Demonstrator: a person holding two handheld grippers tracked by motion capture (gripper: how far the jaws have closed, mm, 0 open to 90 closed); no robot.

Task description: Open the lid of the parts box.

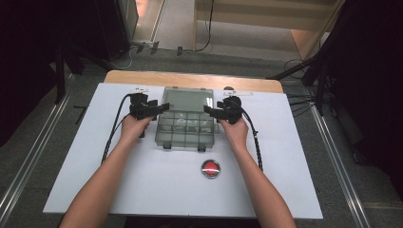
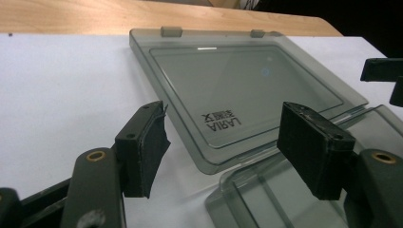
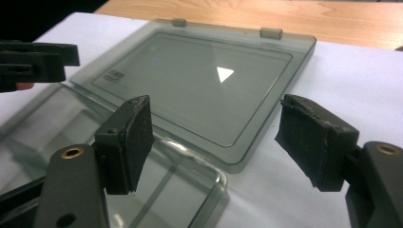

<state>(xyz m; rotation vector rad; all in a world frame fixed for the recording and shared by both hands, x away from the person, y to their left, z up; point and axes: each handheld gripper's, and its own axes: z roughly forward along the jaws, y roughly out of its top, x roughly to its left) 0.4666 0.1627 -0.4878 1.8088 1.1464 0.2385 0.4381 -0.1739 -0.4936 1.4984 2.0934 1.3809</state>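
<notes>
So the smoky clear organizer box [image 1: 185,127] sits in the middle of the white table [image 1: 285,161], and its lid [image 1: 187,99] is already flipped all the way back, lying flat on the far side with the hinge edge against the tray. The person has a claw parked at each hinge corner: the left gripper [image 1: 161,108] at the left end, the right gripper [image 1: 209,110] at the right end. Both sets of jaws stand wide apart and there's nothing pinched between them. In the left gripper view the lid [image 2: 237,95] and the corner of the tray [image 2: 266,199] lie between and beyond the pads, not touched by either. Same story in the right gripper view, where the lid [image 3: 199,80] lies flat past the jaws and the tray corner [image 3: 180,190] sits below them.

My read is that the opening step is basically done and both claws have let go of the lid. Next move would likely be backing the hands off the box, or going for something to put in or take out, which calls for lifting clear without bumping the lid.

As for contents: the tray is split into small compartments. From the high view I can see some glare or something pale in the middle row, but I honestly can't tell if anything's in there. The lid has a small printed label on it. There's also a red round button [image 1: 210,168] sitting apart on the near side of the table.
</notes>
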